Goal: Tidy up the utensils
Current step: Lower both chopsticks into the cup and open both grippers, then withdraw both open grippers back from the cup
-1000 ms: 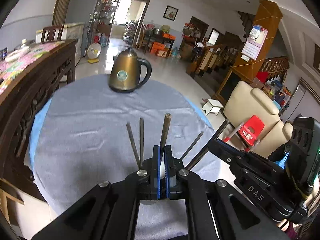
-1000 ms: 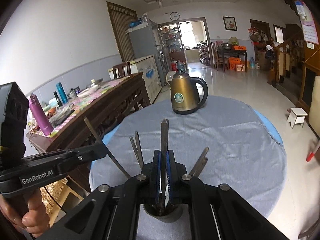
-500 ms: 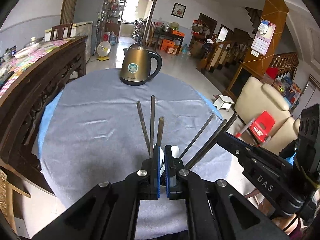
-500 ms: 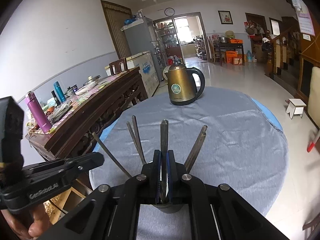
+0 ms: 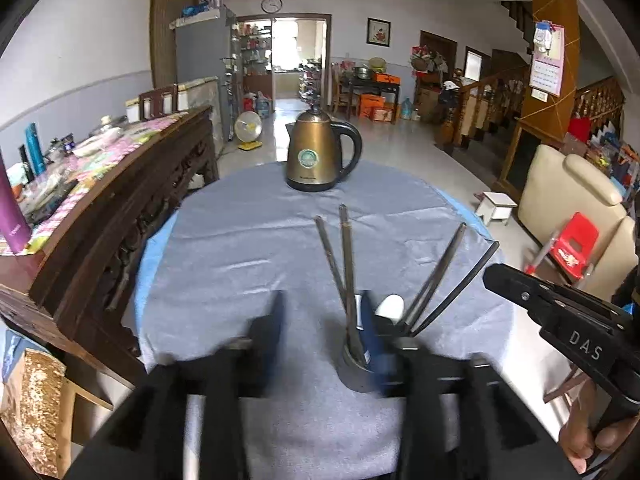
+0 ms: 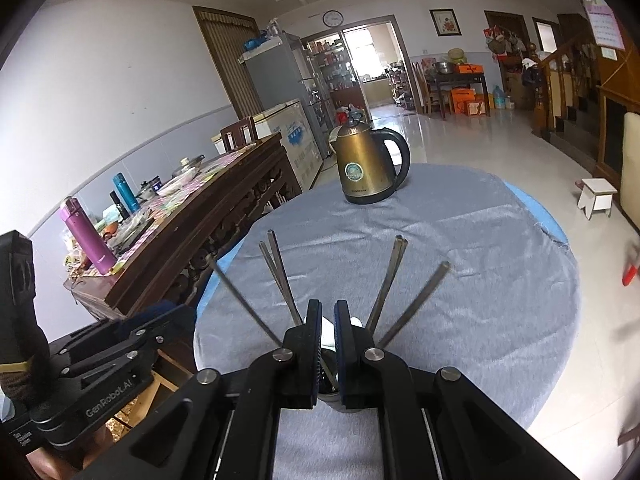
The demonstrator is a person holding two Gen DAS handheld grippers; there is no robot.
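kettle: bronze, black handle | tablecloth: grey | chopsticks: dark

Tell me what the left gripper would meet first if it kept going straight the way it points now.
Probably the bare grey tablecloth. The left gripper, jaws opening with nothing between them, aims down at cloth just left of the utensil cup; its right finger may graze the cup, depth unclear.

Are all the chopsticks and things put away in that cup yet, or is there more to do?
Nearly done, it seems: the chopsticks and a white spoon stand in the metal cup. The left gripper is opening, holding nothing. No loose utensils show on the grey cloth.
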